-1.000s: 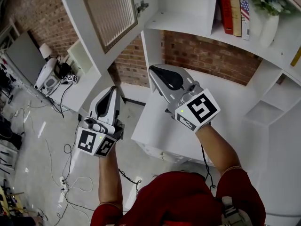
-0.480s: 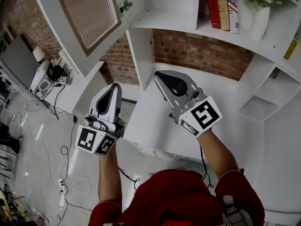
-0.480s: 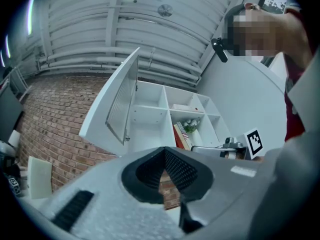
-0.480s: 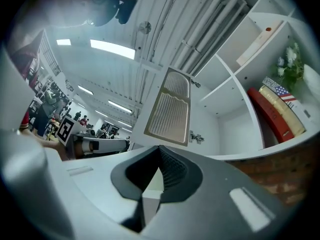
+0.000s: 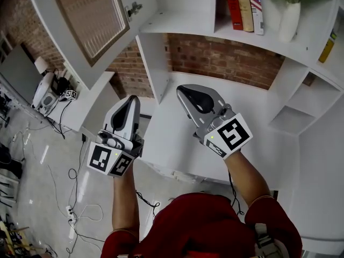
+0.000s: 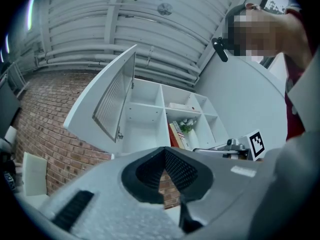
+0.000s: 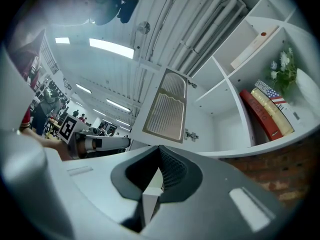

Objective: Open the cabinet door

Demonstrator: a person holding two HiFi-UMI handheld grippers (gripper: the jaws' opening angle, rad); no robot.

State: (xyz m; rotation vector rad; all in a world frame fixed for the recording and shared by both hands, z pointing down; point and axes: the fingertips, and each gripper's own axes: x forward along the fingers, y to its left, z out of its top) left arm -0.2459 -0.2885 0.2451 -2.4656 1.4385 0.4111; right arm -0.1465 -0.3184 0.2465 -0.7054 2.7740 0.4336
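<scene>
The white cabinet door (image 5: 91, 20) with a ribbed glass panel hangs swung wide open at the upper left, its hinge (image 5: 133, 8) on the cabinet's edge. It also shows in the left gripper view as the cabinet door (image 6: 107, 104) and in the right gripper view as the cabinet door (image 7: 167, 109). My left gripper (image 5: 130, 100) is below the door, apart from it, jaws together and empty. My right gripper (image 5: 186, 90) is over the white desk, below the shelf, shut with nothing in it. Neither gripper touches the door.
Books (image 5: 242, 4) and a white vase with flowers (image 5: 287, 15) stand on the open shelf at the top right. A white desk (image 5: 258, 122) runs beneath against a brick wall. Cables (image 5: 70, 198) lie on the floor at left, beside a side table with a device (image 5: 45, 87).
Both grippers have drawn back a little from the cabinet and sunk slightly. The door stays open and the jaws stay together.
</scene>
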